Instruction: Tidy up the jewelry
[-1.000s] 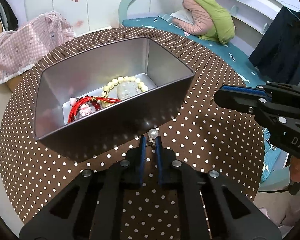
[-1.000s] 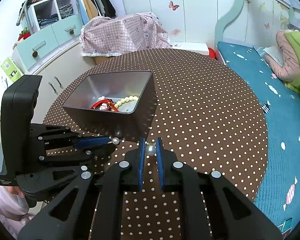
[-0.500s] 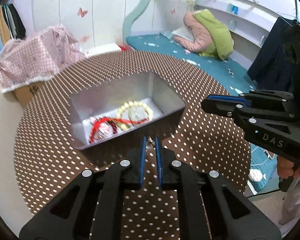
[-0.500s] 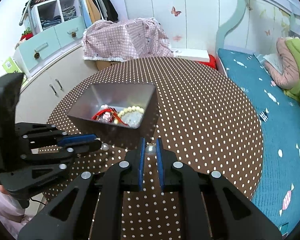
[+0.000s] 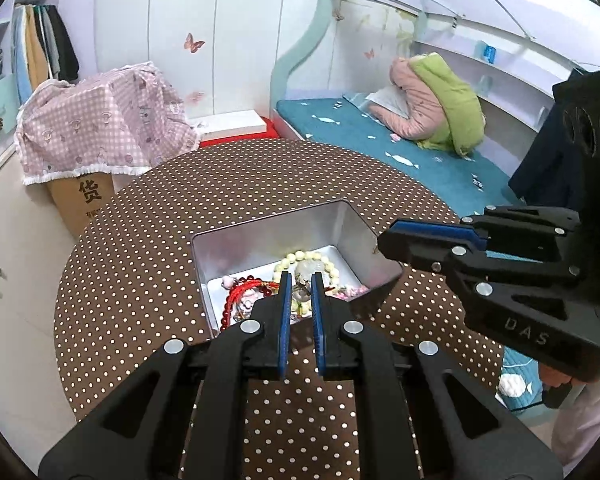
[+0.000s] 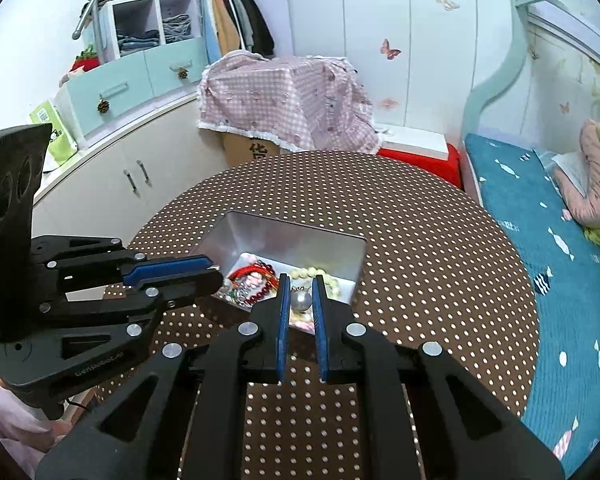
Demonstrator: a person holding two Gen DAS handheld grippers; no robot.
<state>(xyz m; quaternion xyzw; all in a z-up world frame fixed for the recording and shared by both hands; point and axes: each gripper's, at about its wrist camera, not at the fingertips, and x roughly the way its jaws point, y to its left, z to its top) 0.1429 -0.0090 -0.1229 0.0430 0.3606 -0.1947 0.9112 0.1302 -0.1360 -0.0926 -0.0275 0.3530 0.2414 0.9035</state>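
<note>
On a polka-dot table (image 5: 148, 264), a metal tin (image 5: 260, 240) holds a cream bead bracelet (image 5: 320, 258) at right and red strung beads (image 5: 240, 292) at left. Poised above it, apparently for dropping in, the right gripper (image 6: 300, 300) pinches a pearl earring (image 6: 301, 300); the left gripper (image 5: 299, 292) is clenched on a small piece I cannot identify.

One metal tin (image 5: 268, 240) sat on the dotted surface (image 5: 140, 248), holding one cream bead bracelet (image 5: 308, 258) and one red cord bracelet (image 5: 240, 294); two grippers each pinched one pearl earring (image 6: 302, 300).
</note>
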